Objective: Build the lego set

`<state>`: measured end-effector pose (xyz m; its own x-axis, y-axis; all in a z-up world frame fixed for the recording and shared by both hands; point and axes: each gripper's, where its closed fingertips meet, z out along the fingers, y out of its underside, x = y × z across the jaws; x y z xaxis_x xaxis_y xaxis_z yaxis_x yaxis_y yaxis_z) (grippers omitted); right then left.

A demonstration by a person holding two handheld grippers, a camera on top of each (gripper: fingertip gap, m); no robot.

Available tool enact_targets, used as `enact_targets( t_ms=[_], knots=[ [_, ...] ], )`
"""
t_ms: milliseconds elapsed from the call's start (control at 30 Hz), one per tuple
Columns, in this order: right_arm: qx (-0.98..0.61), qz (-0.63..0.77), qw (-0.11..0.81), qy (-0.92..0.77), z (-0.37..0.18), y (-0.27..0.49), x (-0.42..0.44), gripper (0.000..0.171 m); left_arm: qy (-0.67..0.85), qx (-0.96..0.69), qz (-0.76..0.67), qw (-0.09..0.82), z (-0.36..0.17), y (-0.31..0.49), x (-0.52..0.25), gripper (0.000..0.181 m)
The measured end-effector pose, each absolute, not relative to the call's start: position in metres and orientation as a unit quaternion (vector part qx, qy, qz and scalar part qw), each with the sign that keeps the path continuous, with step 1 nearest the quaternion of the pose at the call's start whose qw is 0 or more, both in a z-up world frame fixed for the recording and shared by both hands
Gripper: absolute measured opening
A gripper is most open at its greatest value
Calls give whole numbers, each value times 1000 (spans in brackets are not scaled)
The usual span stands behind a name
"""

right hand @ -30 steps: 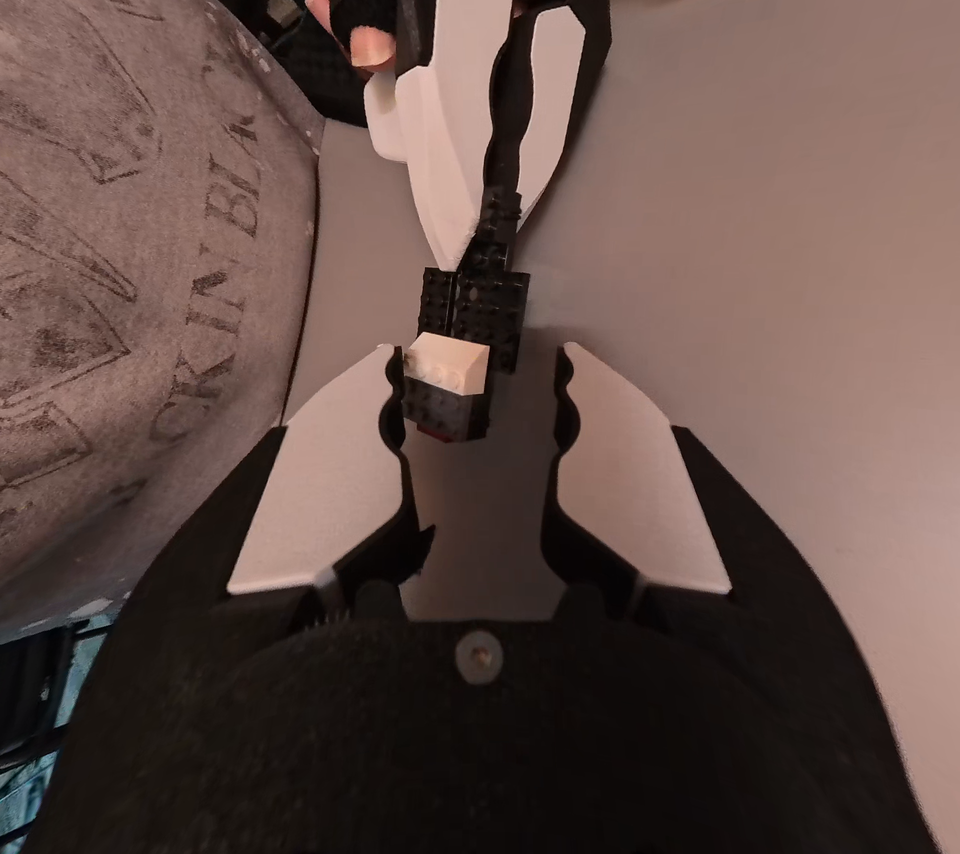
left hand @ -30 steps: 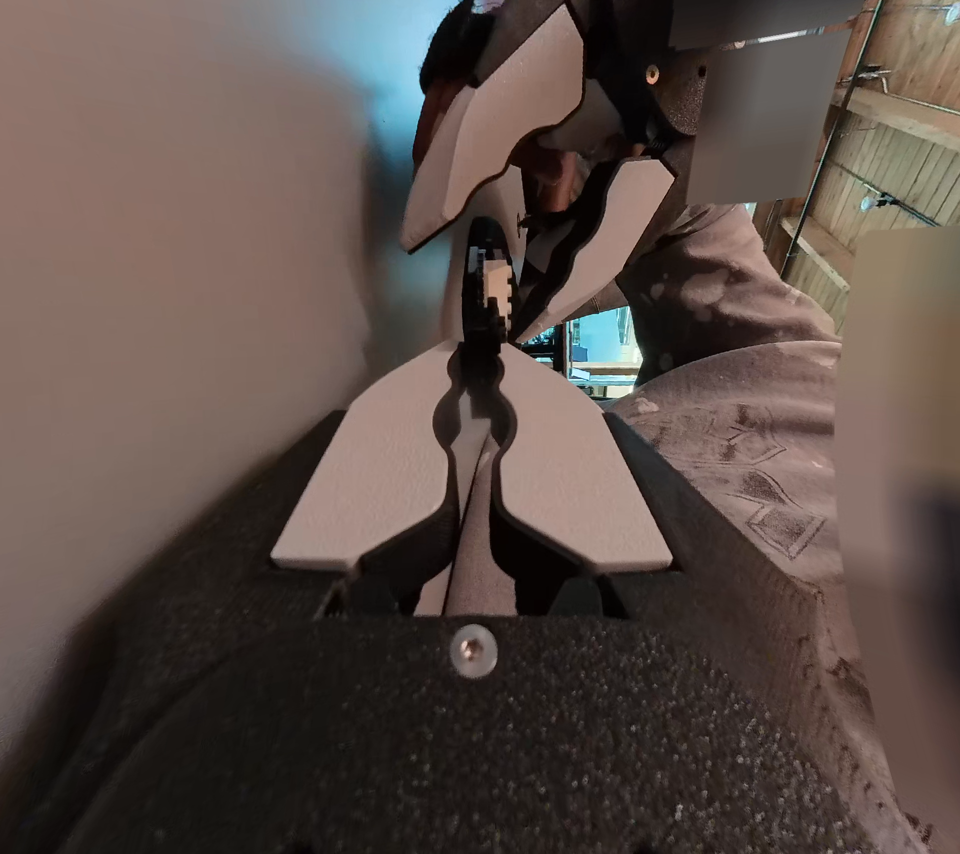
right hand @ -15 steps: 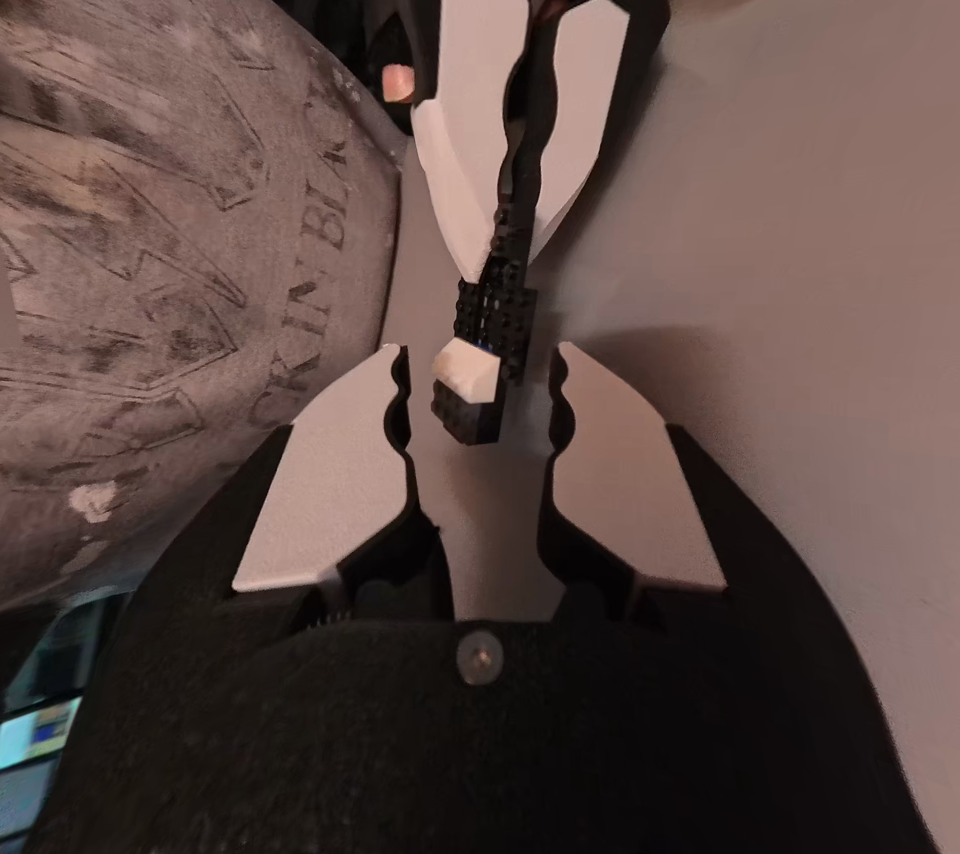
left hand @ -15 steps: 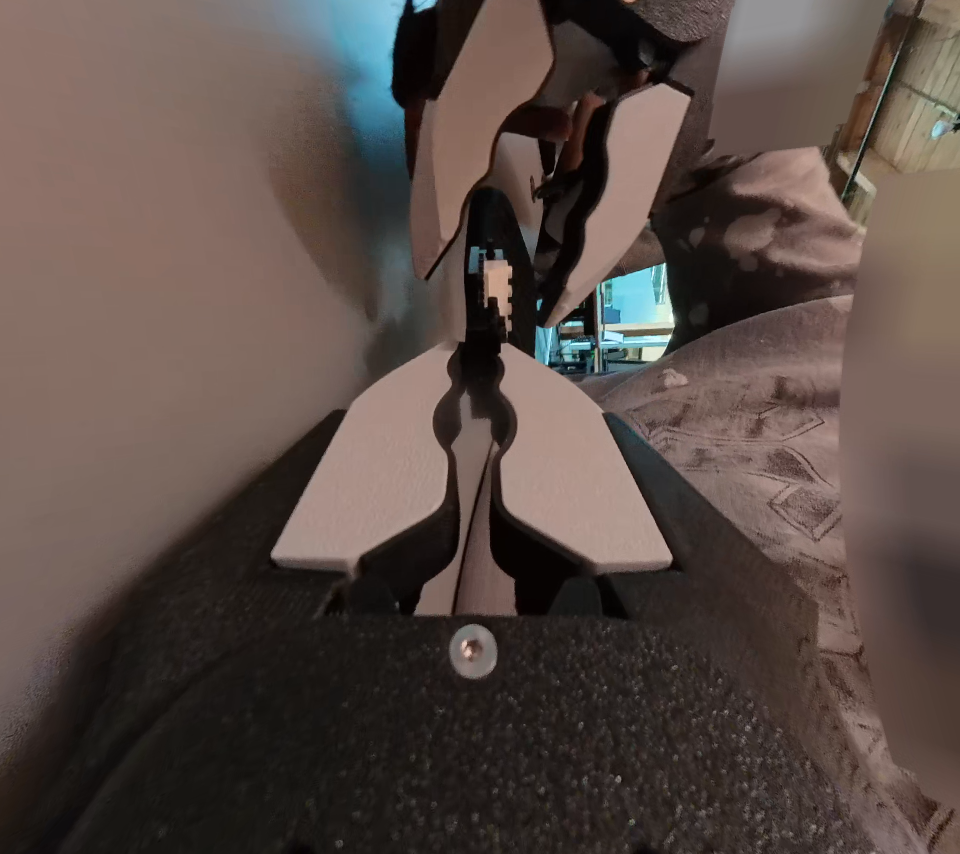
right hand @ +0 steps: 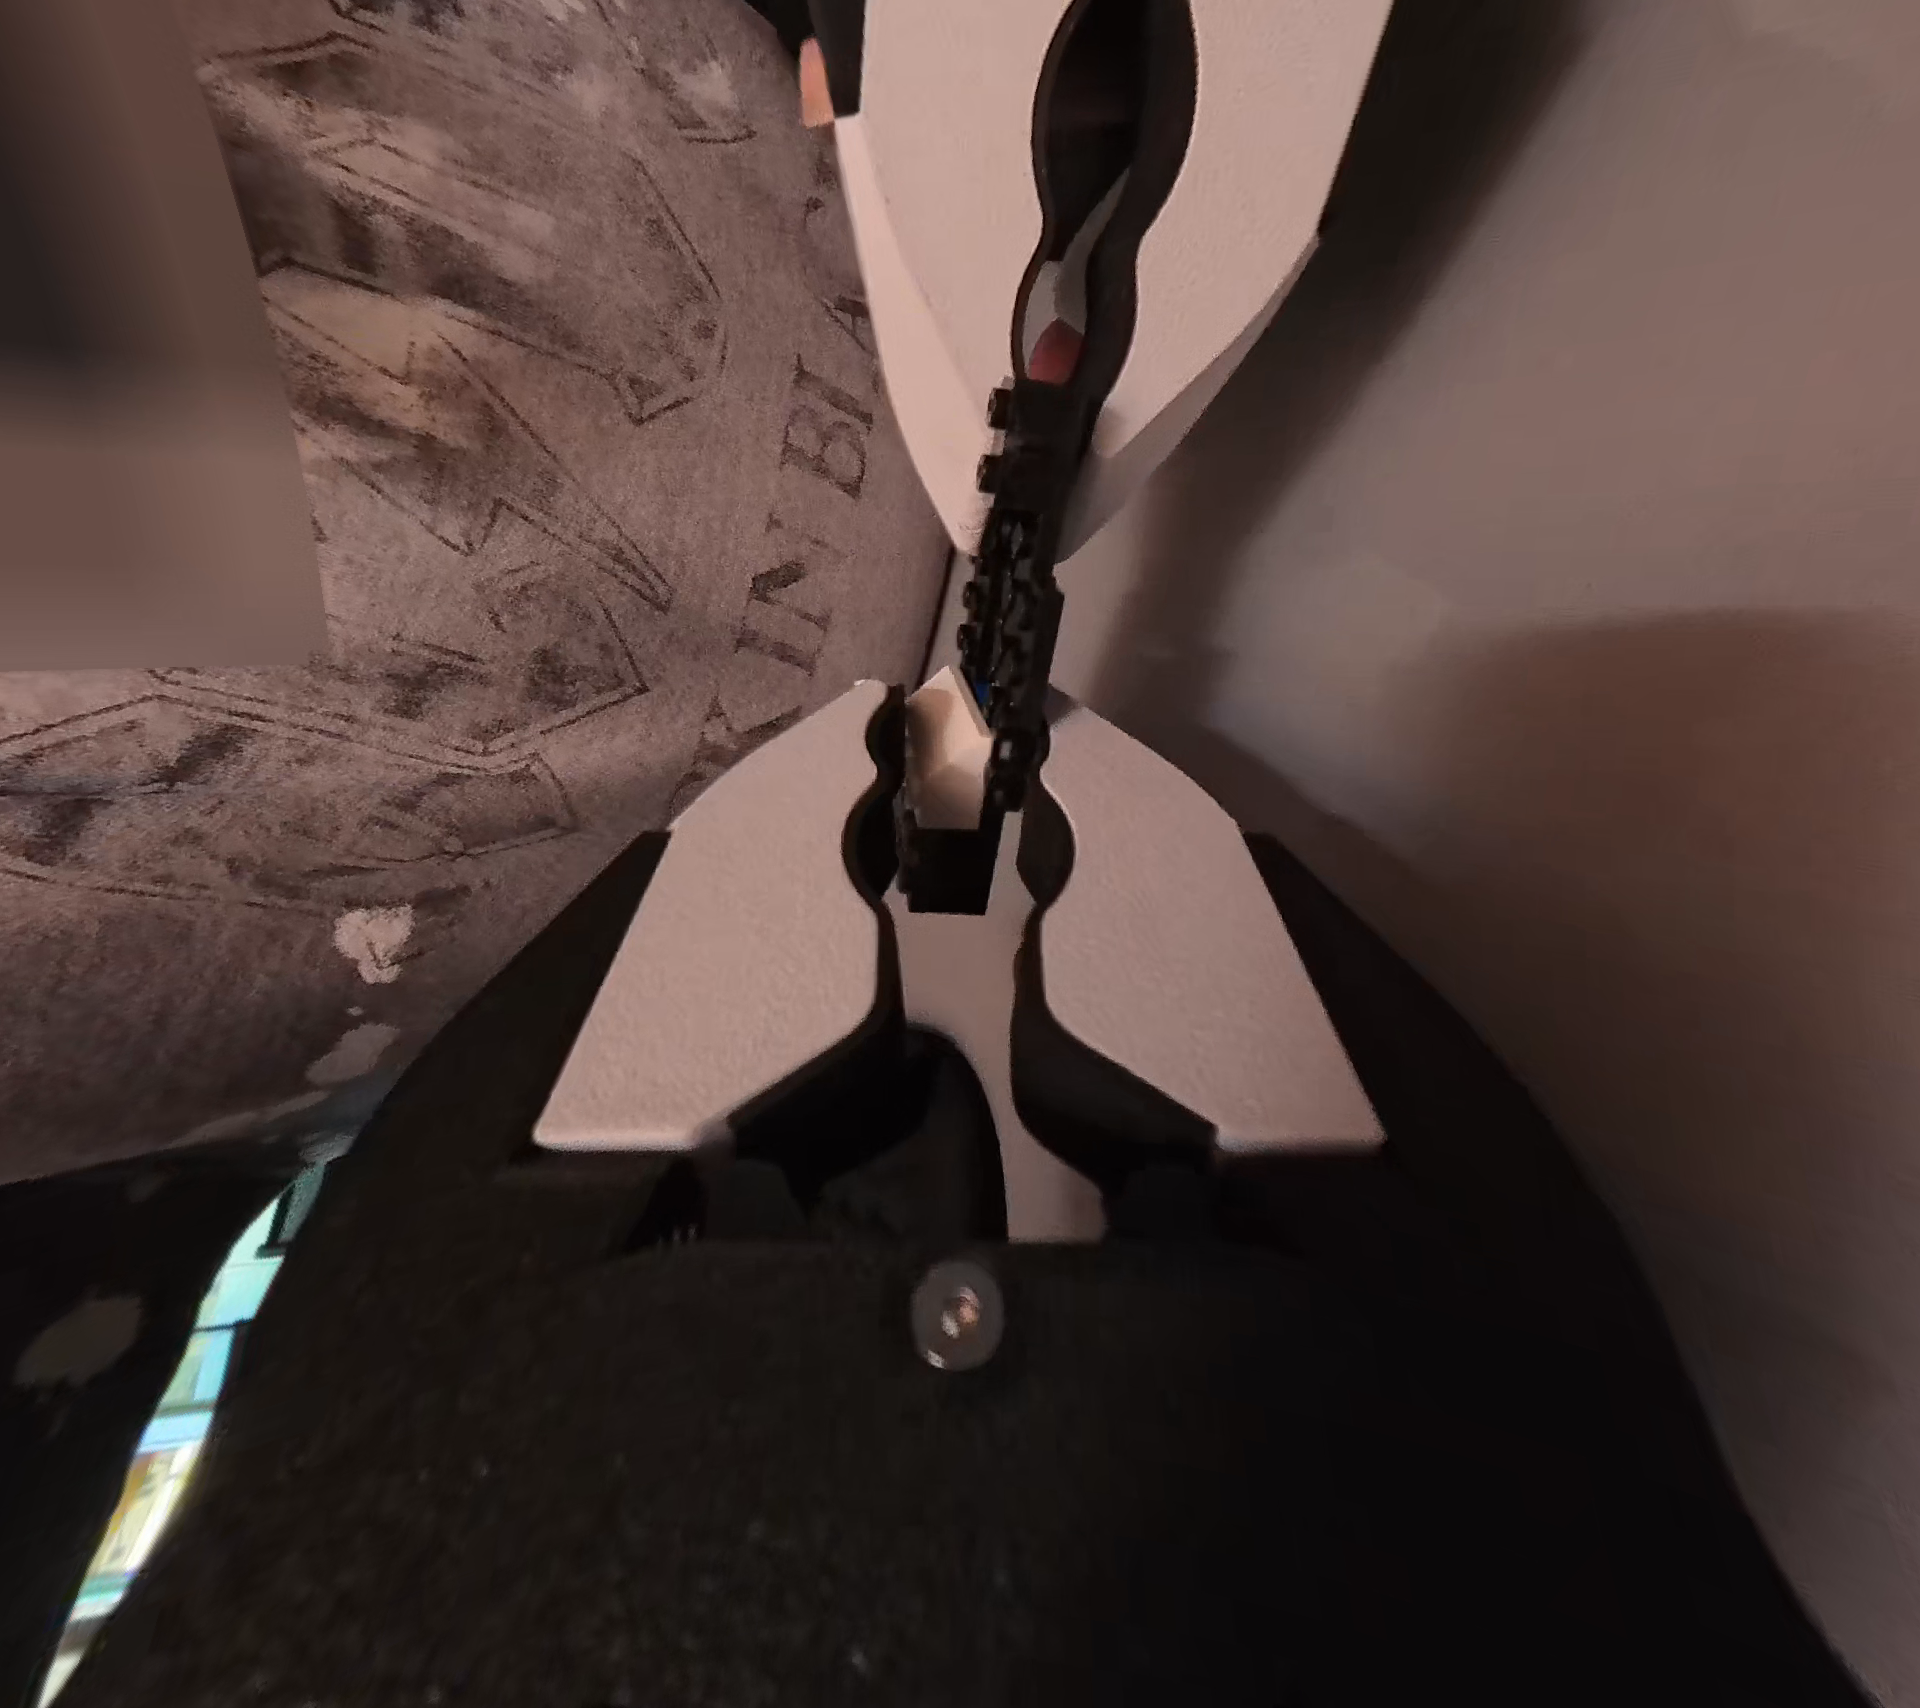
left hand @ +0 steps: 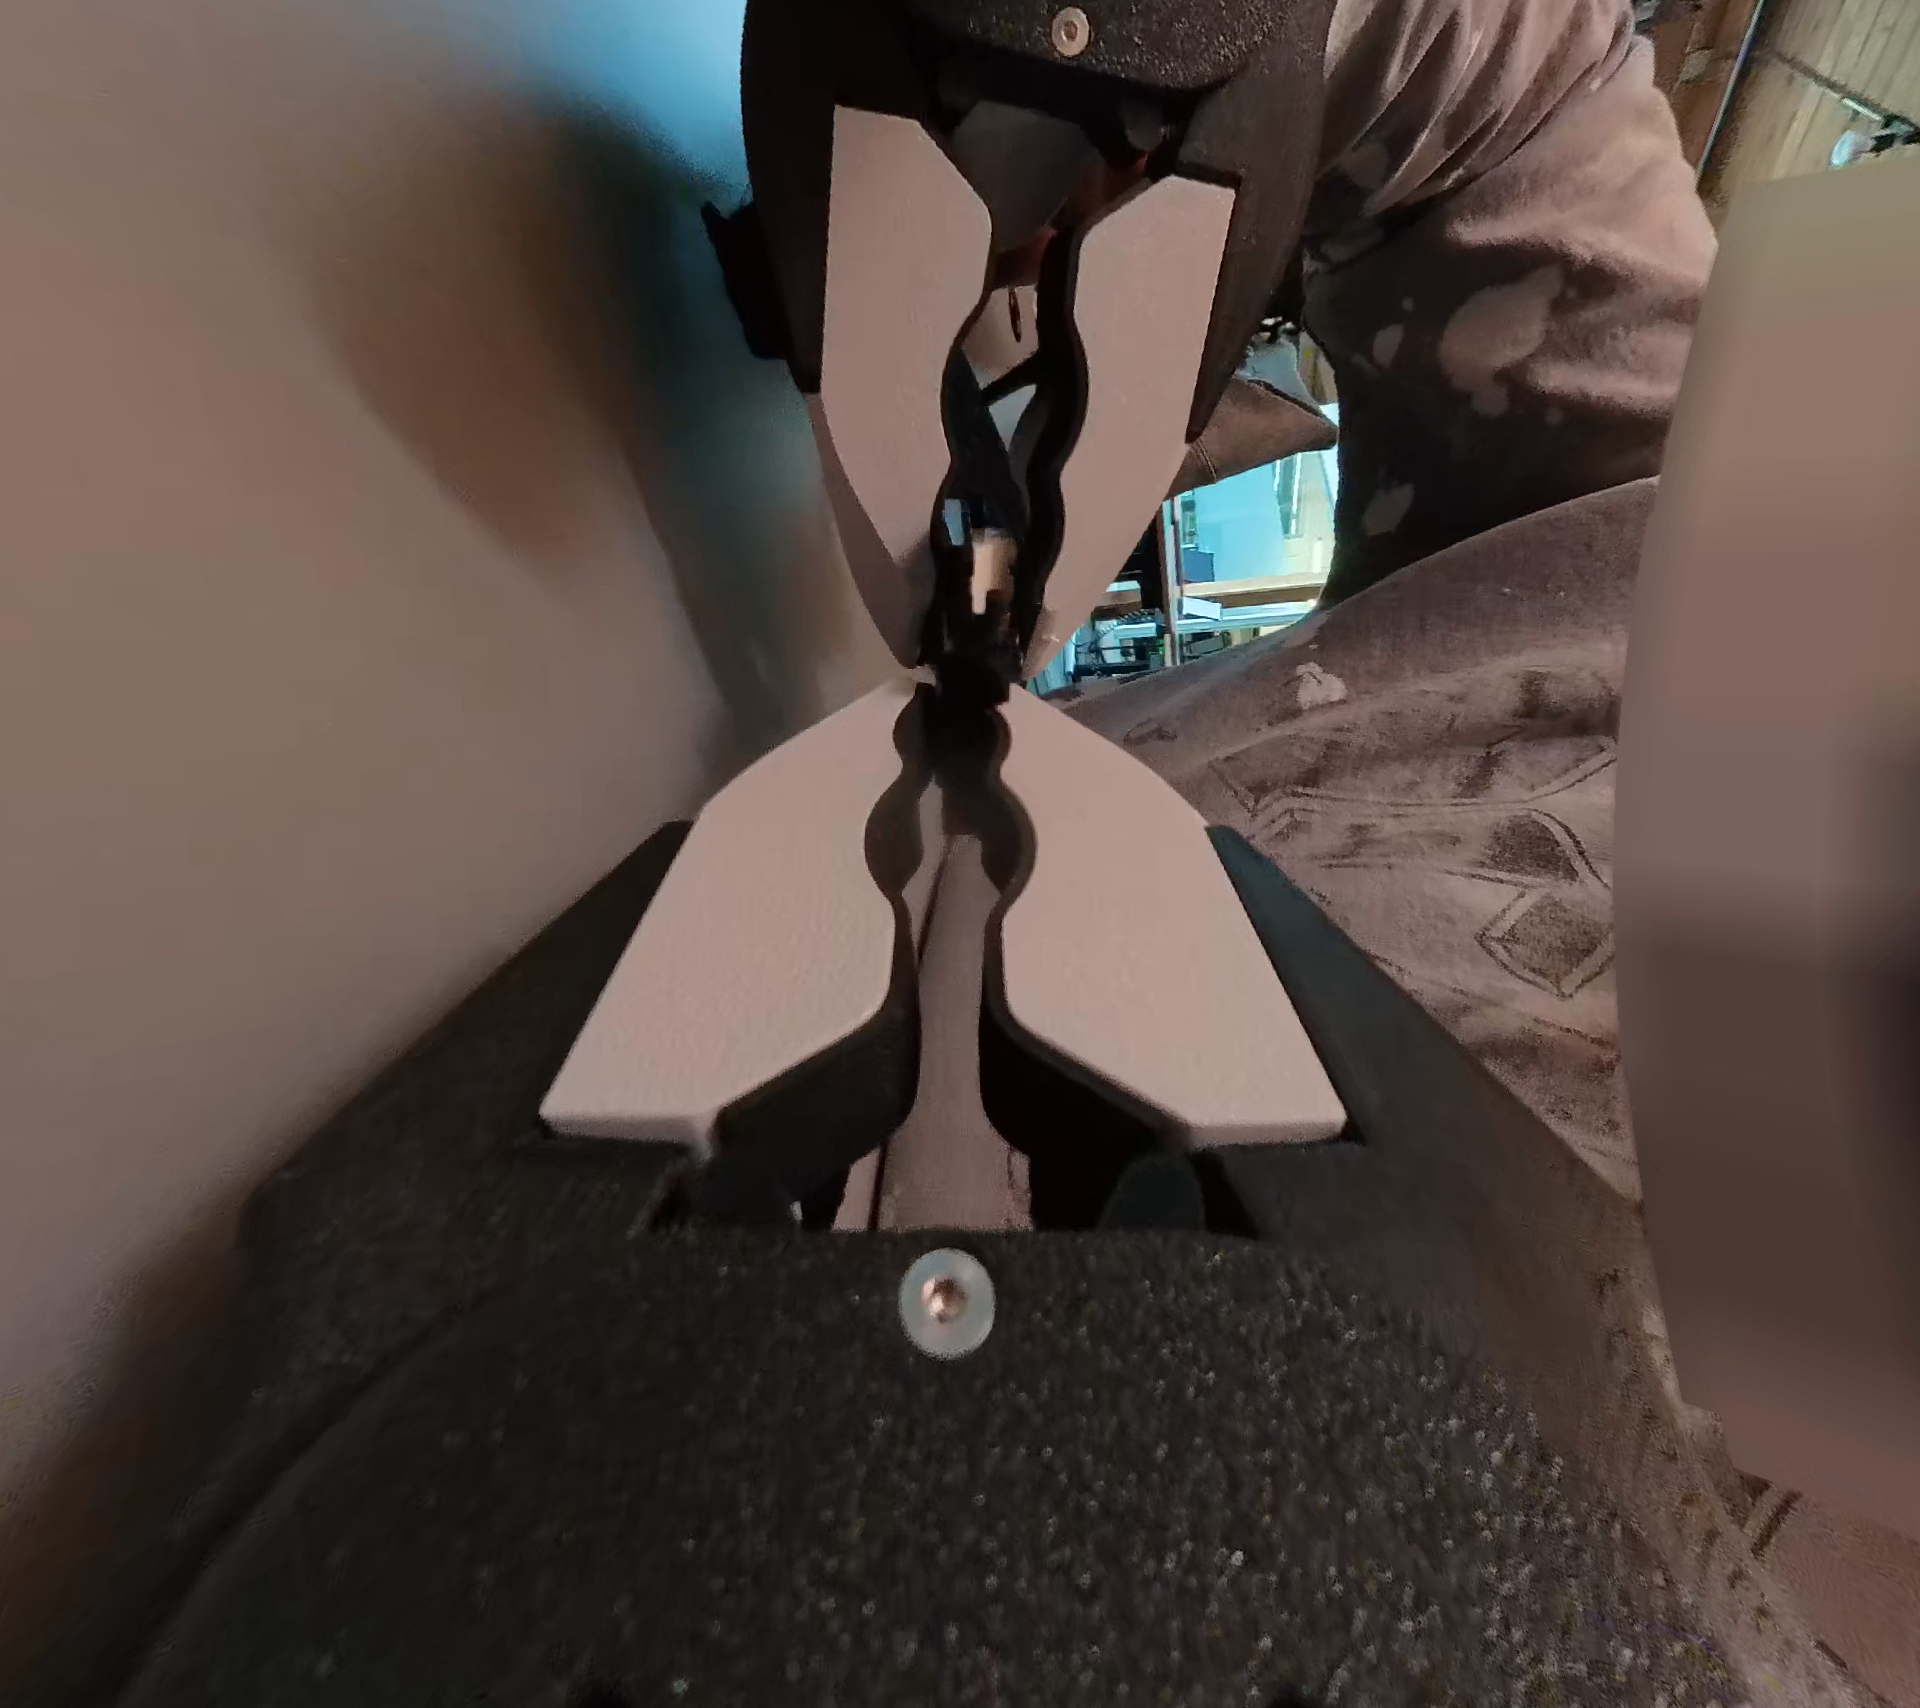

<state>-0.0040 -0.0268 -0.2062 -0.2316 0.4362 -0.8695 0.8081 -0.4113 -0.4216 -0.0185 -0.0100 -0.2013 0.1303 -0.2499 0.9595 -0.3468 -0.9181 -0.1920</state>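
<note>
Two grippers met tip to tip above a pale grey table (right hand: 1558, 411), each clamped on the same small lego build (right hand: 1013, 609).

In the left wrist view, the left gripper (left hand: 961, 702) had its white fingers (left hand: 769, 931) drawn nearly together, the gap at the tips filled by the dark end of the build's black plate (left hand: 961, 671). The plate ran on edge straight away from the camera into the facing tool.

The right gripper (left hand: 977, 609) came down from above in that view, its tips pointing at the left gripper's. Its jaws stood a little wider, closed against the stacked part of the build, where a white piece (left hand: 982, 562) showed between them.

In the right wrist view, the right gripper (right hand: 961, 723) held that stack between its fingers (right hand: 727, 931): a white sloped brick (right hand: 951, 775) sat on a black brick (right hand: 945, 869), with the studded black plate against the inner face of the finger on the picture's right. The stack filled the gap, touching both inner faces as far as could be seen.

The left gripper (right hand: 1023, 515) reached in from the top of that view, pinching the far end of the plate. A small reddish spot showed between its fingers, too small to identify.

A person's grey patterned sweatshirt (right hand: 468, 515) filled the side of both views, close behind the tools.
</note>
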Motion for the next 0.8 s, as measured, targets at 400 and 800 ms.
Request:
enact_targets(
  t_ms=[400,800],
  knots=[
    [589,-595,144,527,-205,-35,-7,15,-243,745,621,23,-198,-20,-21,8],
    [578,-605,76,543,-186,-37,-2,42,-320,741,590,-22,-184,-26,-11,6]
  ],
)
